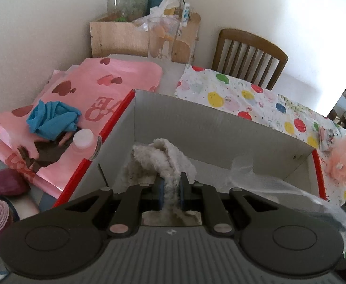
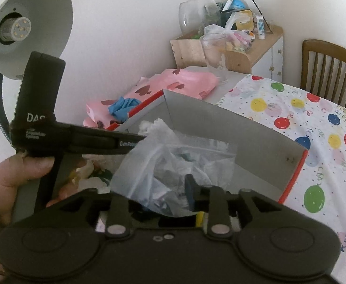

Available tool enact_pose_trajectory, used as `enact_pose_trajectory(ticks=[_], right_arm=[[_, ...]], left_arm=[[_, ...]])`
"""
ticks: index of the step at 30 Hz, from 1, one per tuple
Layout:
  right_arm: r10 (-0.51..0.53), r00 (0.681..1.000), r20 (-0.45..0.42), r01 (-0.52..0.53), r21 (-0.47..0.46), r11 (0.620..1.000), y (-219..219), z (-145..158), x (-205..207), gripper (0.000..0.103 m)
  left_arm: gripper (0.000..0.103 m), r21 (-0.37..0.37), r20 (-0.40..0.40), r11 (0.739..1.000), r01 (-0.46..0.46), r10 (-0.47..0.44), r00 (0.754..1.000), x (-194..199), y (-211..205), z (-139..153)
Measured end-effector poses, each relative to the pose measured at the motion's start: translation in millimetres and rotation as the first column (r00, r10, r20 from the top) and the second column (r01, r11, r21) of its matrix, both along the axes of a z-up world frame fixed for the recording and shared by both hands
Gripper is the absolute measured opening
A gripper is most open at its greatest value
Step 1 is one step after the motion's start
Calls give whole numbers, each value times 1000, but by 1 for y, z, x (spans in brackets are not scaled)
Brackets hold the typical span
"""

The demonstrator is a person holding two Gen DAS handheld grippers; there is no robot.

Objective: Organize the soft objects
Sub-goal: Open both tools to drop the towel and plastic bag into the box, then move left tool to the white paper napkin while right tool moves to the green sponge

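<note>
**Two soft loads over one box: snags and spills**

The fluffy white cloth hangs over the near end of the cardboard box, pinched between the left gripper jaws. The thin plastic bag sits in the right gripper, whose jaws look clamped on it, over the same box. I judge the risks thus: released early, the cloth may drape over the box wall; the bag may cling to a pad or drift out. The blue rag on the pink paper waits near the bench's left edge.
</note>
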State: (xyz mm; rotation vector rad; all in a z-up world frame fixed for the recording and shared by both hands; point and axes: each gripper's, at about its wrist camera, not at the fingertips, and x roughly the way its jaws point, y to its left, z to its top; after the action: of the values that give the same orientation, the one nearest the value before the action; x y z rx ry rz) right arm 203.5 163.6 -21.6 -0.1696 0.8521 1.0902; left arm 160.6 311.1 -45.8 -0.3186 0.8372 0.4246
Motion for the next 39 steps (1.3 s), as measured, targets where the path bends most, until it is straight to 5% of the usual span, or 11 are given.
enact_pose_trajectory(ticks=[13, 16, 19, 21, 33, 39], right_arm=[[-27, 1000, 7, 27, 39, 999, -35, 18, -2, 67], [-31, 1000, -2, 31, 57, 998, -43, 23, -2, 70], [-30, 1000, -5, 31, 78, 996, -52, 28, -6, 78], [-25, 1000, 0, 25, 91, 996, -59, 33, -10, 80], [-75, 997, 33, 69, 146, 987, -111, 56, -30, 100], [-122, 992, 17, 118, 169, 979, -144, 65, -31, 101]], left_arm=[[13, 36, 47, 999, 18, -19, 999, -15, -20, 16], [22, 52, 60, 998, 21, -24, 998, -19, -25, 21], [46, 53, 86, 999, 15, -20, 996, -25, -30, 28], [78, 65, 101, 998, 4, -11, 995, -30, -34, 33], [80, 106, 203, 994, 16, -38, 979, -61, -67, 68], [85, 109, 223, 991, 71, -94, 970, -69, -99, 81]])
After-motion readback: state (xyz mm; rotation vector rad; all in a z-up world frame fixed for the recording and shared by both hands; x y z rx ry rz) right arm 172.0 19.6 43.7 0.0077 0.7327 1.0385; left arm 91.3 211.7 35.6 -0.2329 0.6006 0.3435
